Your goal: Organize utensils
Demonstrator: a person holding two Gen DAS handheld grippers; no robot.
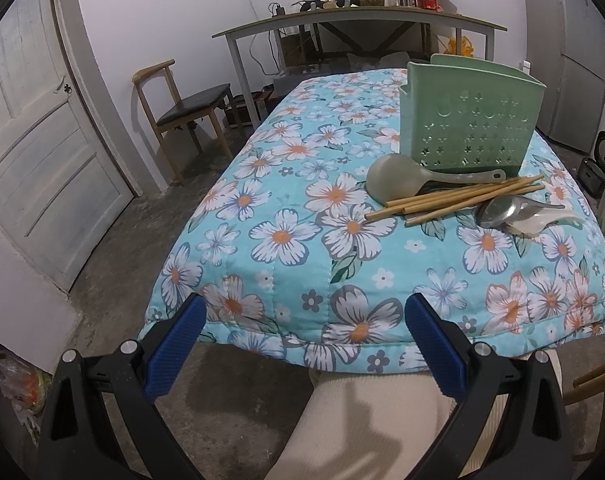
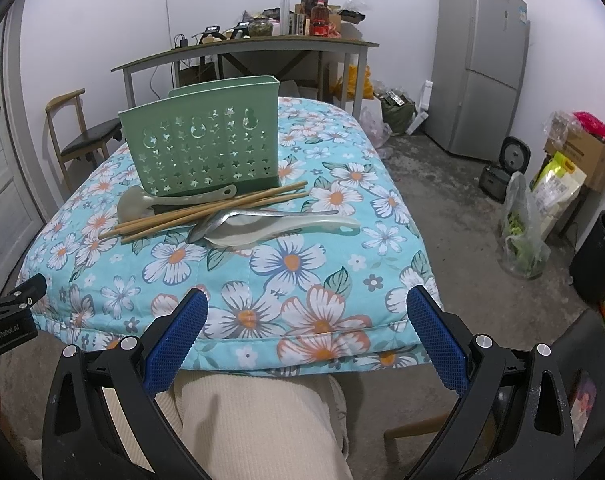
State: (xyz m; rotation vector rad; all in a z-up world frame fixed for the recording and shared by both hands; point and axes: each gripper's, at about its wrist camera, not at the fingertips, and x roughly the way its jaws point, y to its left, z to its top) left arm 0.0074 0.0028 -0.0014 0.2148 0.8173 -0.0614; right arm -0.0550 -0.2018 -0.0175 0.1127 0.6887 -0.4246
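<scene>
- Left gripper (image 1: 304, 344): jaws spread wide, nothing between them. It sits at the lower centre of the left wrist view, short of the near edge of the floral cloth (image 1: 286, 216).
- Right gripper (image 2: 306, 340): jaws likewise spread and empty, at the lower centre of the right wrist view.
- Green holder (image 2: 206, 148): stands upright, centre-left of the right wrist view, with perforated walls. Whether it has inner compartments cannot be told.
- Utensil pile, just in front of the holder: a pale rice paddle (image 2: 162, 200) against the holder's base, bamboo chopsticks (image 2: 206, 210) fanned across it, then a metal spoon (image 2: 222, 220) overlapping a pale ladle (image 2: 270, 228).
- Progress (judgement): no utensil appears to be in the holder; sorting is not yet begun.
- Risk: the chopsticks cross one another; pinching one may drag or roll the rest off the padded cloth.
- Risk: the spoon and ladle are nested; a grasp could lift both, or slip on the metal.
- Risk: the holder looks light; an off-centre insertion may tip it on the soft surface.
</scene>
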